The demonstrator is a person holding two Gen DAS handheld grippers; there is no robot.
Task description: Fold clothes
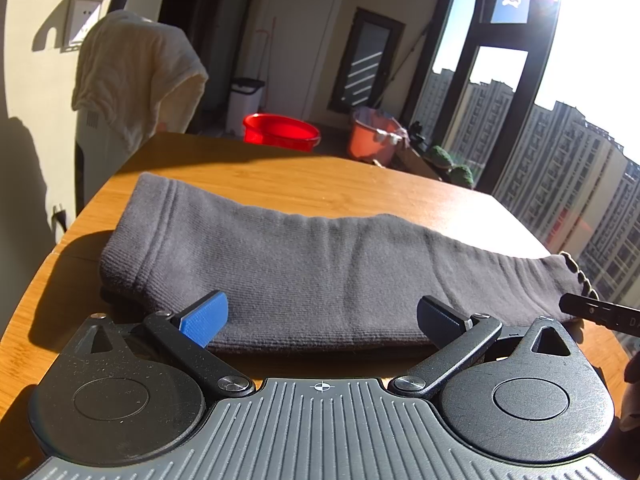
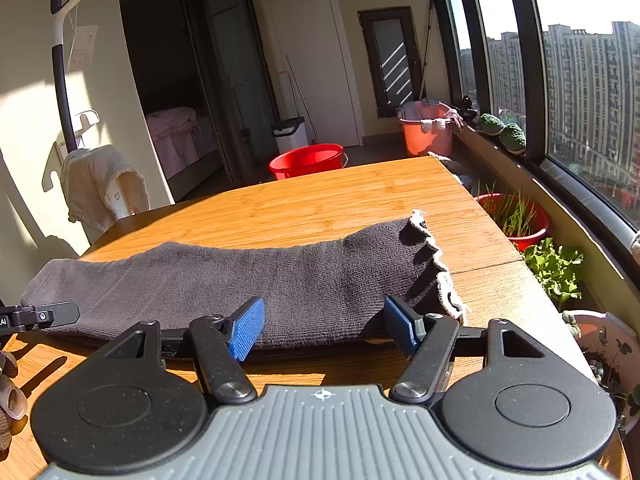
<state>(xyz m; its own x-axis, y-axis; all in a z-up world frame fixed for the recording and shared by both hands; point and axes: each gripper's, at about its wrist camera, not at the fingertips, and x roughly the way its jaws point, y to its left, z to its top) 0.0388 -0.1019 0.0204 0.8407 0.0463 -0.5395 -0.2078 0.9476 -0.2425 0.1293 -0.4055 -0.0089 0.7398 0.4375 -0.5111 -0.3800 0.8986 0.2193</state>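
At the upper left of the left wrist view a cream towel (image 1: 136, 76) hung over a white appliance against a sunlit wall. Right of it, on the floor beyond the table, stood a white bin (image 1: 246, 104), then a red basin (image 1: 280, 130) and an orange bucket (image 1: 370, 136). Tall windows (image 1: 492, 92) filled the right side, with apartment blocks outside. The wooden table (image 1: 312, 176) crossed the middle of the frame, brightly lit, and a folded dark grey garment (image 1: 312, 264) lay flat along it from centre left to the right edge. At the bottom the left gripper (image 1: 322, 320) stood wide open at the garment's near edge, its blue pads (image 1: 204, 324) holding nothing. In the right wrist view a doorway at upper left showed a bed with pink bedding (image 2: 176, 132), and potted plants (image 2: 554, 268) sat below the window at the right. There the right gripper (image 2: 324, 332) was also spread wide, its fingers on either side of the garment's near edge without closing on it.
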